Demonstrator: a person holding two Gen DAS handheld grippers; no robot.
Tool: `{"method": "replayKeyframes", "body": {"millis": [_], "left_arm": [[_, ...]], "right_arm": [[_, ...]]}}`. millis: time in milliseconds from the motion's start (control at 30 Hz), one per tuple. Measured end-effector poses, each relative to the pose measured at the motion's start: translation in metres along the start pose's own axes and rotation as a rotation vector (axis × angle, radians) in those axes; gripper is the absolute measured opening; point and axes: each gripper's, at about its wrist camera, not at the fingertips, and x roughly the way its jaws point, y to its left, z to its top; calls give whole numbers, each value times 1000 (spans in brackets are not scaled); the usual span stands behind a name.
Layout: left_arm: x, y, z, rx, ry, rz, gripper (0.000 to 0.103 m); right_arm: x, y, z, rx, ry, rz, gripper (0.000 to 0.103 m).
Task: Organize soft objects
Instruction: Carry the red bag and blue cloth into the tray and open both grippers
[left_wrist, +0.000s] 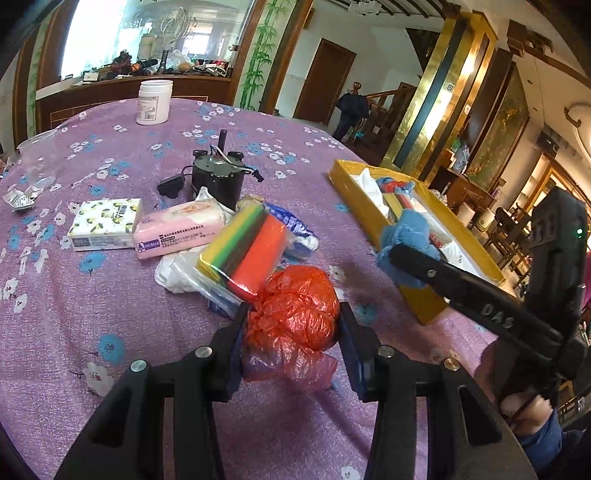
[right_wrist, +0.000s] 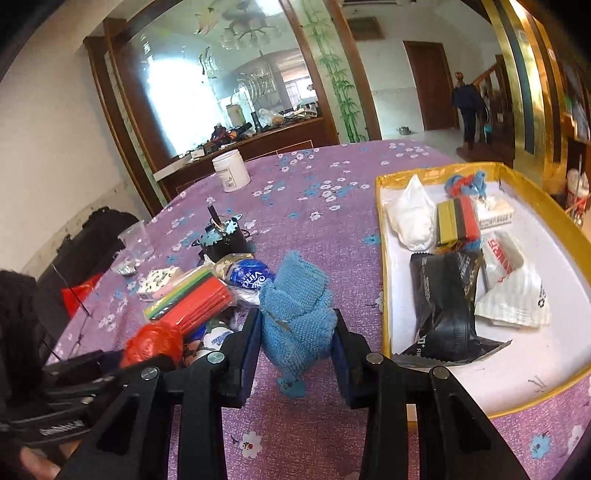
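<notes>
Left gripper clamps red bag; right gripper clamps blue cloth. Risk: slippery bag slips before yellow tray at 3 o'clock.

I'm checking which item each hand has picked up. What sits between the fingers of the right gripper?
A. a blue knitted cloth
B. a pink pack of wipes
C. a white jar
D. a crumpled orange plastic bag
A: in the right wrist view the blue knitted cloth is pinched in the right gripper, while the orange plastic bag is held by the left gripper.
</notes>
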Motion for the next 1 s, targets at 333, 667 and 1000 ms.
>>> {"method": "replayKeyframes", "body": {"millis": [333,667,1000], "left_arm": [[0,-7,-4,36,-6,2,44],[-6,-4,-5,29,-28,-18,44],[-6,-5,-6,27,-27,-21,44]], "right_arm": [[-1,-3,-1,19,1,-12,38],[-12,-4,-3,10,-26,-29,38],[-27,-2,0,9,-36,26,39]]}}
